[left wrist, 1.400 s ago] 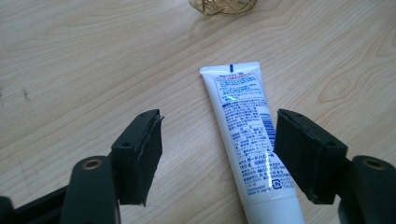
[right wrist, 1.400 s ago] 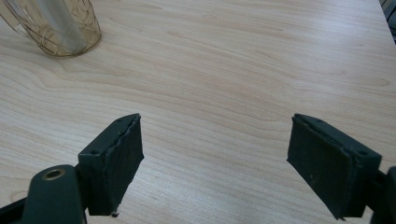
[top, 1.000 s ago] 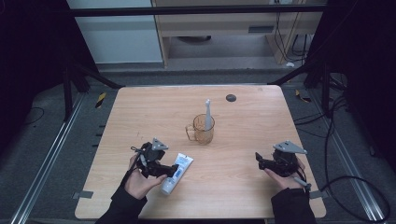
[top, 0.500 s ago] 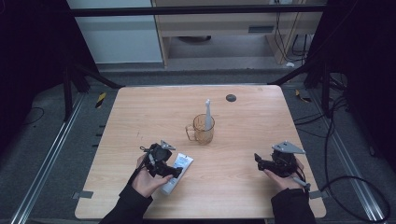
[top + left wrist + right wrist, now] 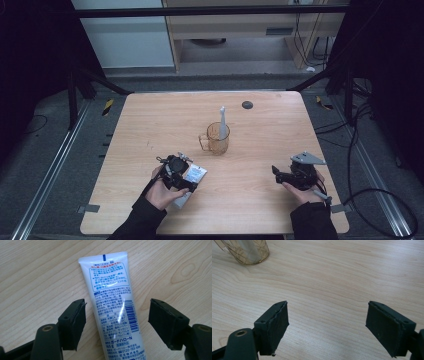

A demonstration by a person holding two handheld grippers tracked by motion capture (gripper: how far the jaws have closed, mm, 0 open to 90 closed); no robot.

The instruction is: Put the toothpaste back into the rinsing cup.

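The left gripper [image 5: 117,322] has its jaws spread on both sides of the white tube [image 5: 113,305], not touching it. At the lower right of the high view, the right gripper [image 5: 278,174] is also spread, above bare table [image 5: 332,277].

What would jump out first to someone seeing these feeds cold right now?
The white toothpaste tube lying flat on the wooden table, framed between the open left tongs at the near left, with a gap on each side. Next, the amber glass mug at the table's middle with a white toothbrush standing in it. The right tongs are open over bare wood at the near right.
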